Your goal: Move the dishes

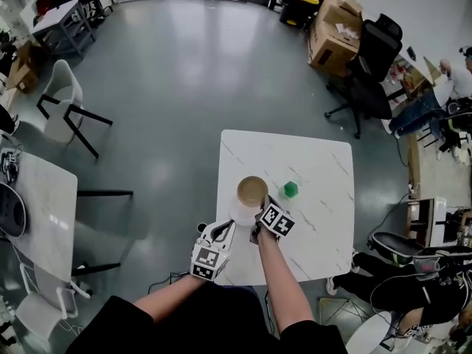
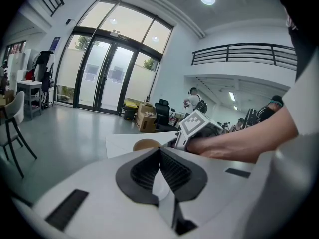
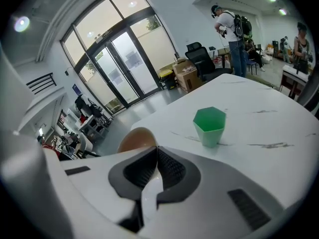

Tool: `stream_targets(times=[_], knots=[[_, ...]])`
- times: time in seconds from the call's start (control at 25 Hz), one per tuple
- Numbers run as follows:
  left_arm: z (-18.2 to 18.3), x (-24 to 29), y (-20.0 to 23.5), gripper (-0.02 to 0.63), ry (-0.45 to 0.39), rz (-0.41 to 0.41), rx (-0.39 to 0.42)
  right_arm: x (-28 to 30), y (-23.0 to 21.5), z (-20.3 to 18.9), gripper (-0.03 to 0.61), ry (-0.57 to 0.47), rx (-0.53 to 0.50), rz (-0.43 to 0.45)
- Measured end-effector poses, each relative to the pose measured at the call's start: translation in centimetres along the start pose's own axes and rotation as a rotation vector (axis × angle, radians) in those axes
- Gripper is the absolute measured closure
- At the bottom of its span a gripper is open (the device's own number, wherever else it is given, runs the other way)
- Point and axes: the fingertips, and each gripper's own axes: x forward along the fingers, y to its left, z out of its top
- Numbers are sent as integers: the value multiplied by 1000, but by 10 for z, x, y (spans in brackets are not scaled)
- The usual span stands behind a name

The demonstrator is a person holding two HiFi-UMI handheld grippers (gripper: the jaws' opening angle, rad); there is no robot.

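A tan bowl (image 1: 252, 191) sits on a white plate (image 1: 237, 214) near the front left of the white table (image 1: 317, 168). A small green cup (image 1: 290, 189) stands just right of the bowl. My left gripper (image 1: 227, 226) is shut on the plate's near left rim, and my right gripper (image 1: 259, 214) is shut on its near right rim. In the left gripper view the plate's edge (image 2: 163, 188) shows as a white sliver between the closed jaws (image 2: 160, 156), with the bowl (image 2: 146, 145) beyond. The right gripper view shows the same sliver (image 3: 149, 189), the bowl (image 3: 137, 139) and the cup (image 3: 209, 126).
A second white table (image 1: 44, 198) stands at the left with a white chair (image 1: 63, 105) behind it. An office chair (image 1: 369, 65) and cardboard boxes (image 1: 332, 35) are at the far right. People stand and sit at the back right of the room.
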Motion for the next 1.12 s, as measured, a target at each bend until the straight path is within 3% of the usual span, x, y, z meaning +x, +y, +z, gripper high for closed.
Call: stream_targets(times=[0.48,0.72,0.92,1.12], knots=[[8,68,36,597,29,53,-79,65,-9,19,555,38,-8,-17],[26,100,53,597,18,68,-77,87,-4,22,555,54,-5,-10],[20,109,57,597,44,66,-76,97,-7,20,555,79,-48,-7],[8,105,61,597,71,79,-82,107,-9,19,555,93,5,3]])
